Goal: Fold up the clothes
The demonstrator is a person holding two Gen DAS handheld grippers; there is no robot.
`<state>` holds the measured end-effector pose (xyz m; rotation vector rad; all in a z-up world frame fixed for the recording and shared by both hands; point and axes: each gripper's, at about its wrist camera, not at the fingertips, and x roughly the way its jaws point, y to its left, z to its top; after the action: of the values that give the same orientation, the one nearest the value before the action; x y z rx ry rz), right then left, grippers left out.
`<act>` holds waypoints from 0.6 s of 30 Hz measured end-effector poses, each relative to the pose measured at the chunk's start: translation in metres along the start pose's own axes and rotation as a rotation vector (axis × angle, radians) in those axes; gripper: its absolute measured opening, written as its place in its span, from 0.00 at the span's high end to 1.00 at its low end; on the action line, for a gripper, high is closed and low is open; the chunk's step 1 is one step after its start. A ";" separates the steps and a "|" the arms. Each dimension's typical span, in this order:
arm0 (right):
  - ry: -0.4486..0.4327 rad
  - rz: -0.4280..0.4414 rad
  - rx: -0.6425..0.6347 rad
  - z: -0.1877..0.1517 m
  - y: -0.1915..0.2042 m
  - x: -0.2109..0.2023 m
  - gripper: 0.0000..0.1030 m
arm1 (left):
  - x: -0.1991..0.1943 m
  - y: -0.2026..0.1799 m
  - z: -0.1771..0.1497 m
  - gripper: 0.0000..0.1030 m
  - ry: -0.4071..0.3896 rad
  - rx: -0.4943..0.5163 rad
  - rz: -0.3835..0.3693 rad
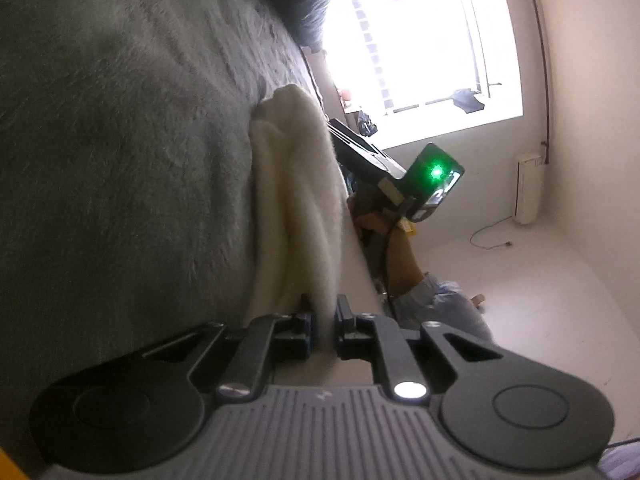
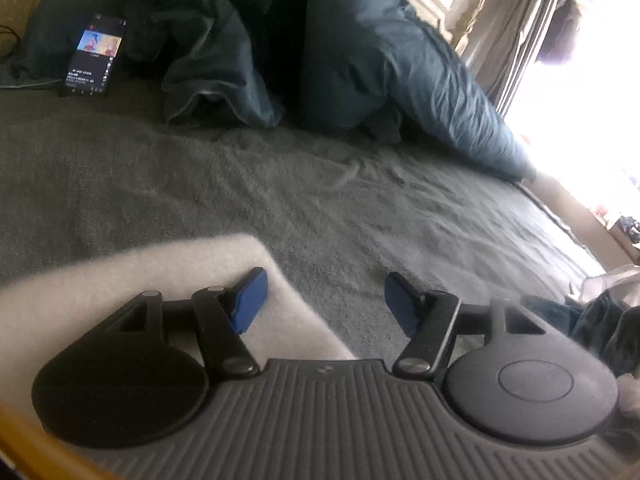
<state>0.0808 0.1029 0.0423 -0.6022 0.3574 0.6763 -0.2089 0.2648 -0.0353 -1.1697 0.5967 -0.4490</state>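
Note:
A white fluffy garment [image 1: 296, 200] lies on the grey blanket [image 1: 120, 160] of a bed. My left gripper [image 1: 324, 312] is shut on the garment's near edge, with the cloth pinched between its pads. Beyond the garment a hand [image 1: 384, 224] holds the right gripper's body [image 1: 400, 168], which shows a green light; its fingertips are hidden behind the cloth. In the right wrist view the right gripper [image 2: 326, 280] stands open just above the bed. Its left blue pad [image 2: 248, 300] hangs over a corner of the white garment [image 2: 120, 276]; its right pad [image 2: 400, 304] is over the grey blanket [image 2: 320, 200].
A heap of dark blue bedding [image 2: 320, 48] lies at the far end of the bed, with a lit phone [image 2: 94, 56] propped beside it. A bright window [image 1: 420, 40] and curtains [image 2: 520, 40] stand past the bed's edge. Pale floor [image 1: 520, 300] shows beside the bed.

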 end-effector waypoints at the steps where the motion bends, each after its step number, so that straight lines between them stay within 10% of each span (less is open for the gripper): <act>1: -0.008 -0.005 -0.007 -0.001 0.002 0.000 0.38 | -0.003 0.000 -0.004 0.91 0.000 -0.007 0.011; 9: -0.051 -0.002 0.008 -0.006 0.002 -0.005 0.37 | -0.046 -0.003 -0.043 0.94 -0.030 -0.113 0.081; 18: -0.032 -0.017 0.030 0.009 0.002 -0.035 0.36 | -0.057 -0.029 -0.078 0.67 -0.061 -0.072 0.239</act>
<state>0.0550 0.0934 0.0655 -0.5650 0.3318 0.6627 -0.3029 0.2345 -0.0174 -1.1596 0.6948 -0.1890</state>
